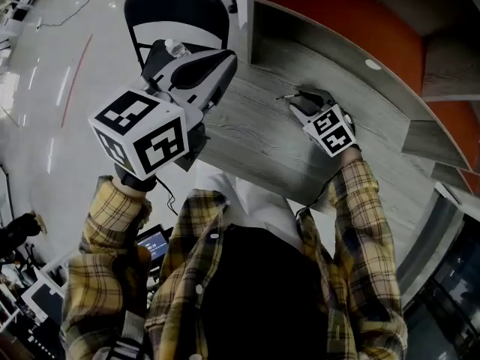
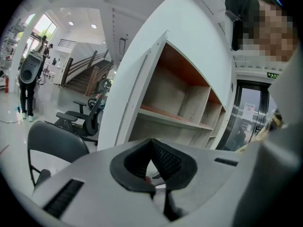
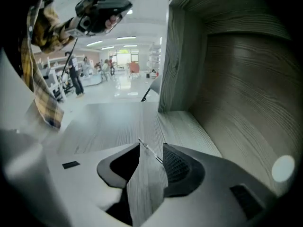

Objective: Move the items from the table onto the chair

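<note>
Head view shows the left gripper (image 1: pixel 176 55) raised off the table (image 1: pixel 255 148), out over the black chair (image 1: pixel 176 10), with a small pale item (image 1: pixel 174 49) poking up rounded and translucent between its jaws. Left gripper view shows those jaws drawn together on that item, which reads there as a whitish patch with a red spot; what it is cannot be told. The right gripper (image 1: pixel 302 103) rests low on the grey wood-grain table near the shelf unit (image 1: pixel 420 58). In the right gripper view its jaws stand apart, and a thin metallic rod (image 3: pixel 150 151) lies slantwise on the tabletop between them, its near end close by the mesh-faced jaw. Each gripper carries a cube (image 1: pixel 142 130) printed with black-and-white square markers. In the left gripper view a green sign (image 2: pixel 273 74) hangs over a glass door, its letters too small to read.
</note>
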Motion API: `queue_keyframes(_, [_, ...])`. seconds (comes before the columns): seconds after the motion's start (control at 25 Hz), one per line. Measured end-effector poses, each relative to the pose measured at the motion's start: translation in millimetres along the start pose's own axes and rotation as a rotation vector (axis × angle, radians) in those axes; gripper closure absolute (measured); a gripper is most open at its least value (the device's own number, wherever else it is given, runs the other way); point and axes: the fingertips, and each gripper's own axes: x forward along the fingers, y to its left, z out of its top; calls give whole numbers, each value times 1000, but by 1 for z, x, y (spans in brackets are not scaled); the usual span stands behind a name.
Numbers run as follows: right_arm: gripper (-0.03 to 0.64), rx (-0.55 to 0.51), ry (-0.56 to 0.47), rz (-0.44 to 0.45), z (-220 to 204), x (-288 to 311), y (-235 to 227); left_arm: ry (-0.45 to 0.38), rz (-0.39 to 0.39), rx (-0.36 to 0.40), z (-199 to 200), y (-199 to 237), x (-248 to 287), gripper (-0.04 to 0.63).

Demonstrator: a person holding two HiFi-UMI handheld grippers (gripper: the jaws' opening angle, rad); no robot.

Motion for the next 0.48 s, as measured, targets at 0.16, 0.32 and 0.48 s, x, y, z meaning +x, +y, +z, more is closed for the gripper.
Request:
queue_keyframes(0.16, [454,-127,86,64,-5,23,-5,17,4,0,-7,4,6,592])
queue_keyframes(0.32, [456,-308,169,154,-14,30,0,35,12,-9,-10,2,6,592])
queue_keyframes(0.48, [473,-320,199,272,-18,38,5,40,1,-14,-12,4,7,592])
